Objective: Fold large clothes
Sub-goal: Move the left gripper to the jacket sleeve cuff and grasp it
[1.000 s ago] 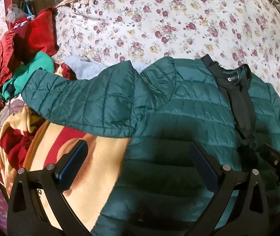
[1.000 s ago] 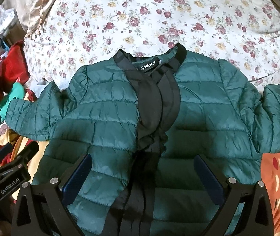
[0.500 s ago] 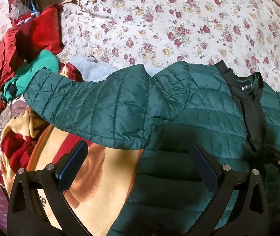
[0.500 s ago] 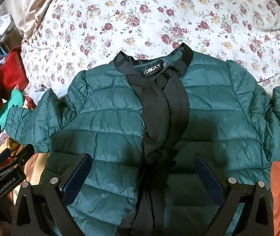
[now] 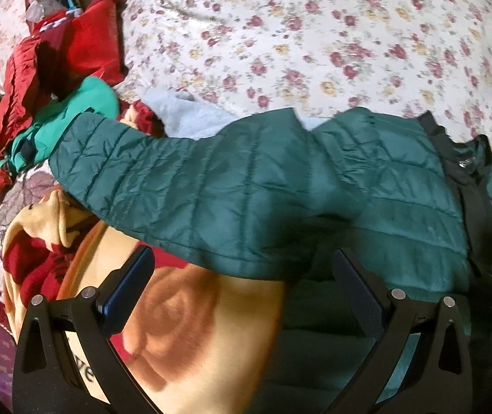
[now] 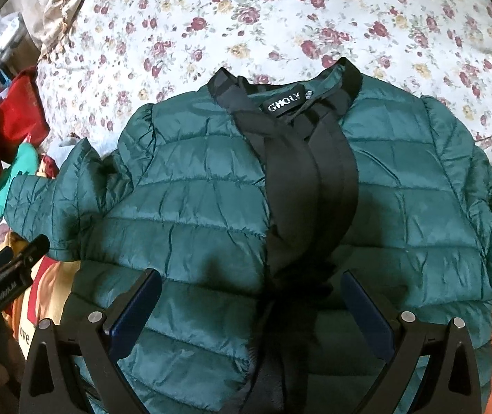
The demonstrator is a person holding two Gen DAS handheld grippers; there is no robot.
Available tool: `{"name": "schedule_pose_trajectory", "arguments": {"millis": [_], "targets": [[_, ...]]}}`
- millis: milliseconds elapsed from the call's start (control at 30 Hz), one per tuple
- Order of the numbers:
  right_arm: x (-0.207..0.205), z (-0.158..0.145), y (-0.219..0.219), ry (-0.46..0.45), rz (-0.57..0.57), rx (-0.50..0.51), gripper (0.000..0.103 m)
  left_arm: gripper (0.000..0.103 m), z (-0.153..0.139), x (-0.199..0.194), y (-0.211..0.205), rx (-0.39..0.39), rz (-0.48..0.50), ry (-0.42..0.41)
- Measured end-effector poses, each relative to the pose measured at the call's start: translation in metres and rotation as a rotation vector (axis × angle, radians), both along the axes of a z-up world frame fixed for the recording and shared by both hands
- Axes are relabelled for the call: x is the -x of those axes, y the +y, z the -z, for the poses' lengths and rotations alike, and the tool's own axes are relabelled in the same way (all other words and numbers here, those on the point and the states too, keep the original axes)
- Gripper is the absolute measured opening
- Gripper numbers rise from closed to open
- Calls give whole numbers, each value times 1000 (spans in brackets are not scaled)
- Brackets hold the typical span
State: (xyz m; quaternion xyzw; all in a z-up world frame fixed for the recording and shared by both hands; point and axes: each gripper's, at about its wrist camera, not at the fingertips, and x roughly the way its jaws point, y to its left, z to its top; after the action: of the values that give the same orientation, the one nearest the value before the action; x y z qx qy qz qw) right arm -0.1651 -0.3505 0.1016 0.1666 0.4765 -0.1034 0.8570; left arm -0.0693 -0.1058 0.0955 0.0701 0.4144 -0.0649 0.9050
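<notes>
While both tools (image 5: 242, 288) (image 6: 252, 305) gape empty, green quilted jacket (image 6: 194, 207) lies flat, black placket up.

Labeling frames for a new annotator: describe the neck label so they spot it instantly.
On the floral bedspread lies a green quilted puffer jacket. At its black collar sits the neck label, the only thing there bearing white lettering.

Dark green quilted puffer jacket (image 6: 194, 207) with black placket and collar trim (image 6: 311, 172) (white lettering on the black label). White bedsheet (image 6: 280, 10) with maroon and yellow roses. Red garment (image 5: 83, 45), orange-yellow blanket (image 5: 211, 327).
</notes>
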Motion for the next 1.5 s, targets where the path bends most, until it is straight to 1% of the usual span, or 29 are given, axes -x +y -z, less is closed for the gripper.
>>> {"name": "schedule_pose_trajectory", "arguments": {"millis": [233, 467, 600, 667, 733, 833, 867, 900, 933, 967, 1033, 1067, 1100, 1133, 1167, 1200, 1333, 1400, 1467, 1500], "targets": [[2, 2, 2, 10, -12, -10, 103, 102, -3, -34, 53, -19, -130, -11], [2, 5, 8, 23, -31, -16, 103, 102, -11, -93, 126, -17, -305, -8], [4, 1, 11, -12, -27, -28, 103, 102, -9, -125, 160, -10, -375, 5], [4, -1, 12, -25, -21, -35, 103, 102, -5, -141, 177, 7, -406, 16], [4, -2, 13, -28, -19, -41, 103, 99, 1, -155, 190, 18, -432, 25], [3, 0, 16, -18, -24, -41, 103, 92, 12, -171, 204, 26, -458, 49], [2, 2, 17, -12, -29, -38, 103, 87, 18, -178, 211, 38, -468, 66], [0, 3, 18, -5, -34, -37, 103, 79, 23, -183, 215, 48, -474, 83], [-1, 5, 19, 2, -38, -35, 103, 76, 28, -187, 220, 64, -479, 105], [-1, 7, 20, 7, -40, -34, 103, 74, 34, -192, 226, 97, -483, 127], [-2, 10, 21, 15, -44, -38, 103, 74, 35, -191, 230, 126, -480, 99], [-2, 11, 21, 17, -44, -42, 103, 64, 32, -190, 229, 148, -458, 80], [-2, 12, 22, 19, -45, -47, 103, 44, 31, -189, 227, 156, -442, 79], [-2, 13, 22, 21, -46, -50, 103, 33, 30, -188, 226, 150, -434, 80], [-2, 14, 23, 24, -47, -53, 103, 18, 29, -187, 225, 140, -429, 77], [-2, 15, 23, 27, -49, -55, 103, 15, 27, -184, 224, 144, -424, 67], [0, 12, 25, 23, -53, -57, 103, 10, 7, -162, 220, 188, -394, 26], [3, 9, 24, 16, -55, -55, 103, 10, -9, -145, 211, 200, -349, -10], [4, 7, 24, 10, -53, -57, 103, 9, -24, -127, 197, 193, -297, -40], [5, 6, 23, 6, -50, -61, 103, 9, -29, -121, 192, 197, -282, -45]]}}
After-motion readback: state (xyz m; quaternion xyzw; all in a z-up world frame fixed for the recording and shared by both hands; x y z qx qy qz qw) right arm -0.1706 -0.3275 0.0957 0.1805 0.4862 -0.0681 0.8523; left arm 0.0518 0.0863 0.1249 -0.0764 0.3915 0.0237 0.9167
